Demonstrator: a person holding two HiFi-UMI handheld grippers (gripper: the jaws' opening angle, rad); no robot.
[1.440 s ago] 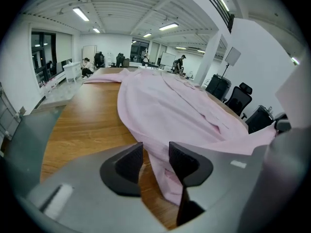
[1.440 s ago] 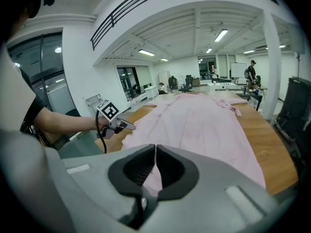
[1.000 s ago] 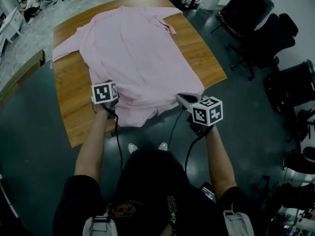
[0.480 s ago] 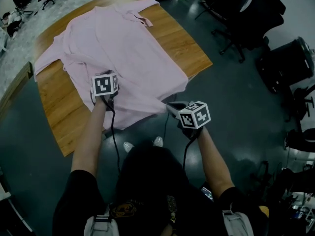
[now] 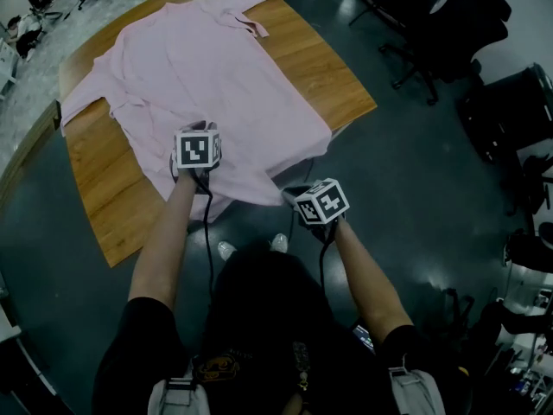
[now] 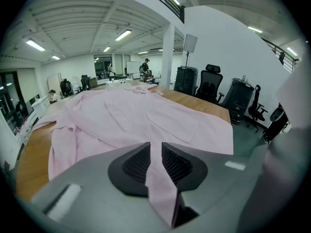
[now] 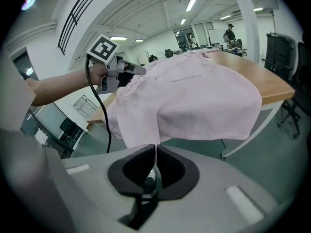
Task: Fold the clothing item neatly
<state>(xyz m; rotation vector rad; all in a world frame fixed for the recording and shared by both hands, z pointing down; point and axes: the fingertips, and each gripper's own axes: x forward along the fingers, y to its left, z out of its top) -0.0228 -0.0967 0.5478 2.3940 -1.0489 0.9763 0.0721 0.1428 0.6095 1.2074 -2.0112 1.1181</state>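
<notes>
Shirt hem [image 5: 259,184], table's [image 5: 333,80] near edge: left gripper's [image 6: 155,161] jaws have just been opening around it; right gripper [image 7: 154,166], now lower, clamps it, so a regrip likely precedes folding.

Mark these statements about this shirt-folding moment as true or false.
1. A pink shirt lies on a wooden table. True.
2. The right gripper is wide open and empty. False: its jaws are shut on the shirt's hem, which hangs off the table edge.
3. Pink cloth sits between the jaws of the left gripper. True; those jaws have just been opening.
4. The shirt is already folded into a small square. False: it lies spread across the table.
5. Black office chairs stand on the floor nearby. True.
</notes>
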